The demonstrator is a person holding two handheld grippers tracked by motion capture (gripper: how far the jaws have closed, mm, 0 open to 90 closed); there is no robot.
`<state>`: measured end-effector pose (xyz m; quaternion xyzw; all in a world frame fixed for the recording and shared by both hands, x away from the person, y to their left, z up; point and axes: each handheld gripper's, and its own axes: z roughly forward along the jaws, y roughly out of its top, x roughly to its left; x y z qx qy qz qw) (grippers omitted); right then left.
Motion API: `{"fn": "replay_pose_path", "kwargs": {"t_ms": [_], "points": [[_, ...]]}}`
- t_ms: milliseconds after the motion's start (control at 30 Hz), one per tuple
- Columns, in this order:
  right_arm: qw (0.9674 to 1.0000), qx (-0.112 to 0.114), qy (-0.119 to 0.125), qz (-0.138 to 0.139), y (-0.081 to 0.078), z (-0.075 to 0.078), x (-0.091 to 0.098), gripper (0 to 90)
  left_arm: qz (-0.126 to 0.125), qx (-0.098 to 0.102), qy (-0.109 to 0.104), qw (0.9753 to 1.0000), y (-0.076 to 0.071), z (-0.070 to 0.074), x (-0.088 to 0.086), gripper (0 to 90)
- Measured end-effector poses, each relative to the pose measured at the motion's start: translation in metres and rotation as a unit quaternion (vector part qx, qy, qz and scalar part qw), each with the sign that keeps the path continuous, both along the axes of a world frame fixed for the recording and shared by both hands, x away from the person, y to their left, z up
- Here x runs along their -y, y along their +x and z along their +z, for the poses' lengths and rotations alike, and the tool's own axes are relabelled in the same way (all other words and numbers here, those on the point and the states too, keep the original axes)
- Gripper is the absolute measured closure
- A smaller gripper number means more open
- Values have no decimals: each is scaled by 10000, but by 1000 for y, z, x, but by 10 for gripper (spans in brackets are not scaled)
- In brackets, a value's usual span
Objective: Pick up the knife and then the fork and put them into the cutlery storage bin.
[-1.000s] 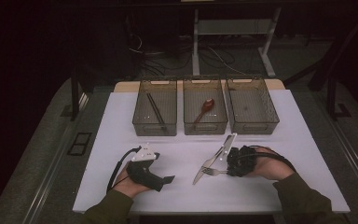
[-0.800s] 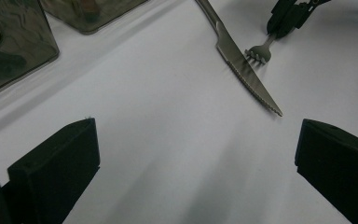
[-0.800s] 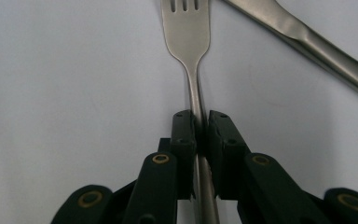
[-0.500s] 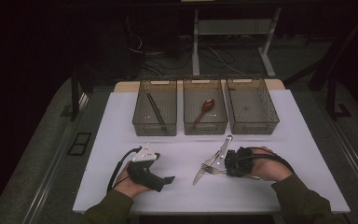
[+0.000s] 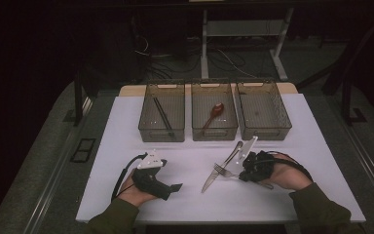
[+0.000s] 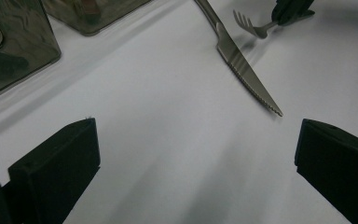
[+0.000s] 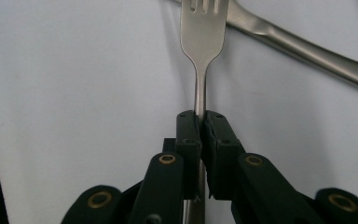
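Observation:
My right gripper rests low on the white table, shut on the handle of a steel fork. Its jaws have just been closing, and in the right gripper view the pads pinch the fork's neck, tines pointing away. A steel knife lies slantwise right next to the fork, its handle beyond the tines. My left gripper lies at the front left, open with nothing between its wide jaws. In the left gripper view the knife's serrated blade and the fork lie ahead.
Three clear bins stand in a row at the back of the table. The left bin holds black chopsticks, the middle bin a wooden spoon, and the right bin shows nothing inside.
My right gripper has shifted slightly at the fork. The left hand, the knife and the bins stand as before.

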<state>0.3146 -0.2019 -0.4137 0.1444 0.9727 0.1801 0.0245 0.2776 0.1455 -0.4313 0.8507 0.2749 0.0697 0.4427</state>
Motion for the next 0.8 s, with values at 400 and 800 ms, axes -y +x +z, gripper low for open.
{"fn": "replay_pose_path", "kwargs": {"t_ms": [400,800], "points": [[9929,270,810,-831,3,17,28,850,-27,11,-31,10000,0,-1,-1,0],[9699,459,1707,-1673,11,37,63,850,-34,41,-108,9999,1,-2,-1,0]]}}
